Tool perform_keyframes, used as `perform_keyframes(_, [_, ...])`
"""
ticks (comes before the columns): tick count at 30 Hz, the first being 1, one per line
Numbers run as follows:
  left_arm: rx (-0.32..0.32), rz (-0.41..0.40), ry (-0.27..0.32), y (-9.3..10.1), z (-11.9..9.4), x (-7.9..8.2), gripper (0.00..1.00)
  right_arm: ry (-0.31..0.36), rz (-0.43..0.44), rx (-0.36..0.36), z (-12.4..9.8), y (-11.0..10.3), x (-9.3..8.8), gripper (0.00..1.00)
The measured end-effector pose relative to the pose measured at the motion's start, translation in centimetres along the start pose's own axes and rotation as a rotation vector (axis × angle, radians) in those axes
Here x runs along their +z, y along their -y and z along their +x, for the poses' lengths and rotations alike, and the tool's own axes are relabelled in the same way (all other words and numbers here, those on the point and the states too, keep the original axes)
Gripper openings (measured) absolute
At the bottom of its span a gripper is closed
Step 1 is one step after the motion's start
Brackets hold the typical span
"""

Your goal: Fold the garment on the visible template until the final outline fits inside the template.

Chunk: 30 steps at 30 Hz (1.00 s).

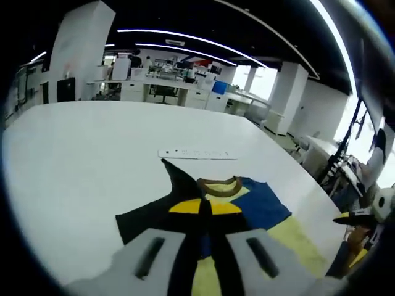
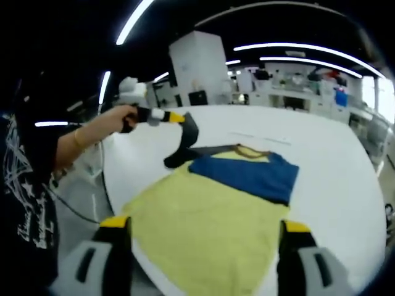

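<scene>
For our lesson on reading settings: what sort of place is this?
Probably an open-plan lab or office: a large white table holding a garment, cluttered desks behind, and long ceiling light strips.

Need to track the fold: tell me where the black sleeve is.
In the right gripper view, the black sleeve hangs lifted from the left claw, above the shirt's far left corner, beside the blue panel.

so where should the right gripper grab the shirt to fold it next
Probably the near yellow hem of the shirt, coming in low from the table edge between the open right gripper jaws. That edge lies flat and free, while the left gripper already holds the black sleeve lifted.
</scene>
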<state>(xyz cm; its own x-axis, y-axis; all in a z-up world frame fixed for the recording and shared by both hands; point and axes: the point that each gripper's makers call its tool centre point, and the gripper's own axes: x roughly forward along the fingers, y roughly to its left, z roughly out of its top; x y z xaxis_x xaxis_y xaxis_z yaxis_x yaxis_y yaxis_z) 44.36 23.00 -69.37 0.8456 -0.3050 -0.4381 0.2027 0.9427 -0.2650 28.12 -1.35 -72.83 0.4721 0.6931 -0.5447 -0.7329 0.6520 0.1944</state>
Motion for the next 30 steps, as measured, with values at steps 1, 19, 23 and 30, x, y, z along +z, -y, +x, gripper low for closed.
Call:
perform_keyframes(1, [-0.007, 0.001, -0.001, 0.3, 0.3, 0.0, 0.00, 0.001, 0.001, 0.000, 0.0, 0.0, 0.0, 0.99])
perform_keyframes(19, [-0.105, 0.008, -0.060, 4.9, 3.4, -0.8, 0.00, -0.018, 0.002, 0.000, 0.2, 0.1, -0.8, 0.99])
perform_keyframes(23, [-0.126, -0.012, -0.067, 6.0, 4.0, -0.9, 0.00, -0.025, 0.000, -0.001, 0.3, 0.0, -0.9, 0.99])
perform_keyframes(30, [-0.160, -0.007, -0.069, 8.1, 5.2, -1.1, 0.00, -0.025, 0.002, -0.008, 0.2, 0.4, -1.1, 0.99])
